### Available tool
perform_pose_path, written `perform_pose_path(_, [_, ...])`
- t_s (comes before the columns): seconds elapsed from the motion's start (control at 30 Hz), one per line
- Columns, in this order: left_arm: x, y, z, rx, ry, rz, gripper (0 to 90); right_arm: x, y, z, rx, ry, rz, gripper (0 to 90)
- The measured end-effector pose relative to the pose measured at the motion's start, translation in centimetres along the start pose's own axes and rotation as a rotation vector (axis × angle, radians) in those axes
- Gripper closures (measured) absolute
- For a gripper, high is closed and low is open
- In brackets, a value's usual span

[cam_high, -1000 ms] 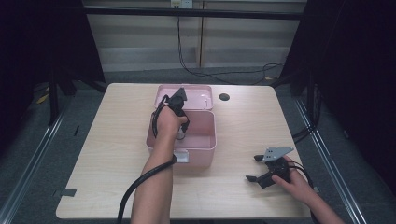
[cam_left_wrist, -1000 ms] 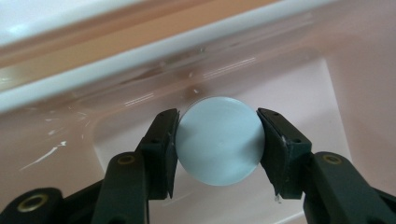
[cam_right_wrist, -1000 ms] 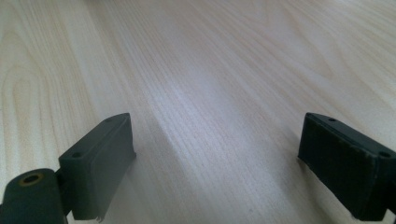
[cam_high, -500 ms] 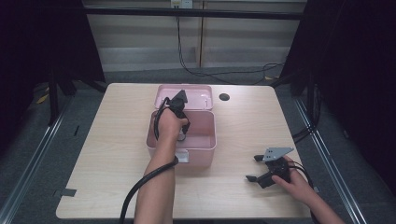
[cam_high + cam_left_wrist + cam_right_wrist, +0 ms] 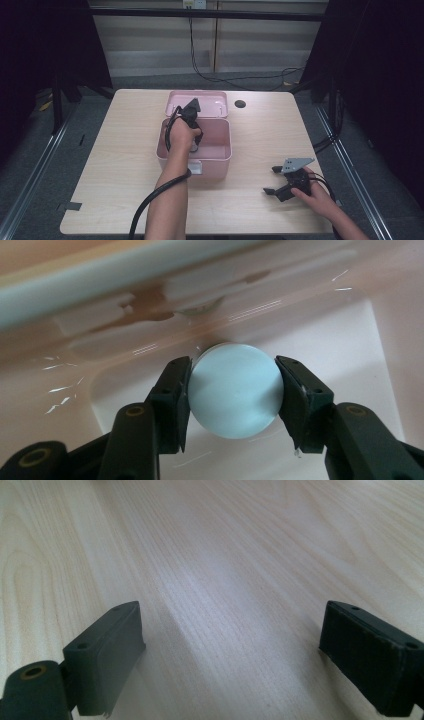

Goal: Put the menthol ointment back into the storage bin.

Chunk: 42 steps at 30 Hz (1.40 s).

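1. Since a second ago my left hand has barely shifted, staying down inside the pink box [image 5: 220, 150]; my right hand has stayed put
2. My left gripper [image 5: 232, 390] is clenched on a pale blue disc [image 5: 235, 390], one jaw on each side of it
3. The disc sits low in the box, just above its glossy floor, near the far wall
4. The box stands mid-table with its lid [image 5: 210, 102] open at the far side
5. My right gripper [image 5: 272, 180] rests on the wooden table [image 5: 125, 130] at the near right, jaws spread wide and holding nothing
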<state>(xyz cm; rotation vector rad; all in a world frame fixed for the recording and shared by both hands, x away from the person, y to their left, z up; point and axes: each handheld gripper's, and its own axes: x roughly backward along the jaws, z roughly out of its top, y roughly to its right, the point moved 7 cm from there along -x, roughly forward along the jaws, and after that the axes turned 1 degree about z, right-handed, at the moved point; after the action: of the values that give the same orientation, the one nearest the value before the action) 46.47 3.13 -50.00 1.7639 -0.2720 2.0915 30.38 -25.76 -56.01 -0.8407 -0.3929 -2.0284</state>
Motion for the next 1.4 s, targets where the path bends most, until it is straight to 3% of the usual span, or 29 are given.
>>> perform_pose_path(0.87, [-0.28, -0.02, 0.15, -0.002, 0.027, 0.002, 49.9, -0.01, 0.01, 0.00, 0.001, 0.000, 0.000, 9.9])
perform_pose_path(0.93, [-0.31, -0.03, 0.15, -0.015, 0.030, 0.002, 49.6, 0.00, 0.00, 0.00, 0.000, 0.000, 0.000, 9.9])
perform_pose_path(1.4, [-0.25, 0.15, 0.09, -0.022, 0.027, 0.003, 40.4, -0.02, -0.02, 0.01, 0.001, 0.001, 0.004, 9.9])
